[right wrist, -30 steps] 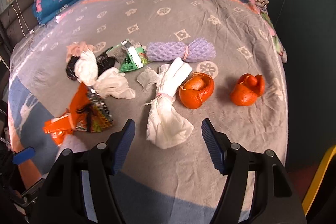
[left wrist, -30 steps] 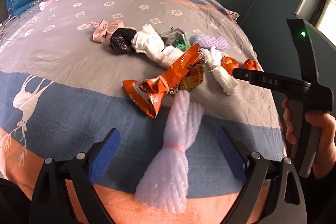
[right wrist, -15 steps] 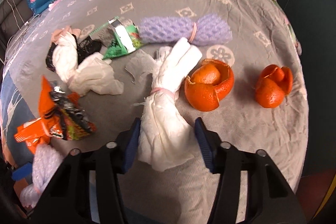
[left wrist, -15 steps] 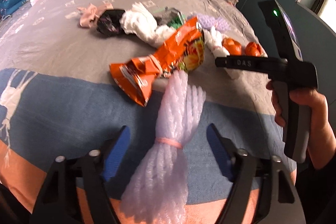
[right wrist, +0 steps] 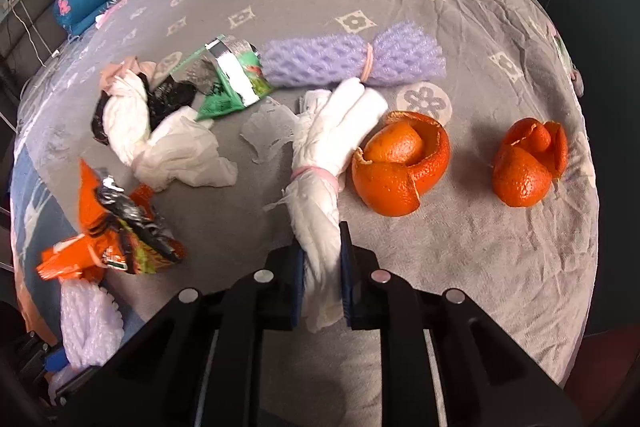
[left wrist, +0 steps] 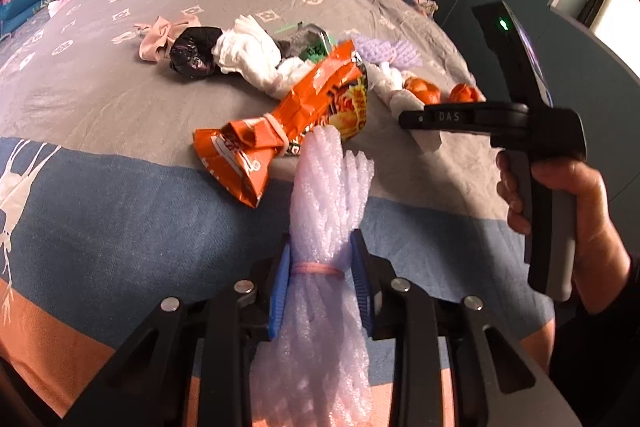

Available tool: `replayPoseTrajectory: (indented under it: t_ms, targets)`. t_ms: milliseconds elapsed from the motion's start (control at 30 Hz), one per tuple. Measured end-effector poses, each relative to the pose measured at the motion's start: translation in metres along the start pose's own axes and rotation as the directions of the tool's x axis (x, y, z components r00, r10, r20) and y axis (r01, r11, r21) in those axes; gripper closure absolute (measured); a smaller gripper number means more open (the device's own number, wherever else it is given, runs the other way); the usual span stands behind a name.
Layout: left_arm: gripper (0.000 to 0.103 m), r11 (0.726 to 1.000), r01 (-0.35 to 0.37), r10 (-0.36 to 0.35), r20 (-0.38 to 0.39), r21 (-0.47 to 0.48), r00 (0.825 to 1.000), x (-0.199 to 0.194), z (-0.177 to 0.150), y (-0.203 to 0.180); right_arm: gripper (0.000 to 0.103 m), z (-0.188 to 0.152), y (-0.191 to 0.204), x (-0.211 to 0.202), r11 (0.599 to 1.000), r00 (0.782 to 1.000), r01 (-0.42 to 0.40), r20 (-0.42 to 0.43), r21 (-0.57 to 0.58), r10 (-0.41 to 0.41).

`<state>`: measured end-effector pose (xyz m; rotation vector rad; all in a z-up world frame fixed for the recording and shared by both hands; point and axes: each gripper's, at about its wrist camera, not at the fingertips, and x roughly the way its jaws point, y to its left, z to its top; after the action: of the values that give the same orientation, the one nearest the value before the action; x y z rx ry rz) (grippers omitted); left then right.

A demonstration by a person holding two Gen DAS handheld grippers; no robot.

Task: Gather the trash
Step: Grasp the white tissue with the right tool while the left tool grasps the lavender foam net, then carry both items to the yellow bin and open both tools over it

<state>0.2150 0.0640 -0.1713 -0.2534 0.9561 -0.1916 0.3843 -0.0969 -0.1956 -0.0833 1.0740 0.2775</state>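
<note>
Here both grippers have just been closing: the left gripper [left wrist: 320, 283] pinches the white foam net [left wrist: 326, 211] at its band, the right gripper [right wrist: 322, 277] apparently clamps the tissue bundle [right wrist: 326, 163], each bundle's long axis running straight ahead on the bedspread [right wrist: 460, 255].

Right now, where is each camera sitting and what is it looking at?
Left wrist: on the left hand-held gripper, looking down over the bed at the foam net it grips; a hand holding the right hand-held gripper shows.
Right wrist: on the right hand-held gripper, looking down at the tissue bundle it grips and two orange peels.
Both see the orange wrapper, peels and foam net.
</note>
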Motion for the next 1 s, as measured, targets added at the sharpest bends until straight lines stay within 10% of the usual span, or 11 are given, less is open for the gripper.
replayPoseTrajectory:
  t_ms: [1000]
  targets:
    - [0.076, 0.999, -0.046, 0.045, 0.248, 0.000, 0.968, -0.085, 0.008, -0.008, 0.089, -0.087, 0.014, -0.215, 0.991, 0.977, -0.035, 0.205, -0.131, 0.062]
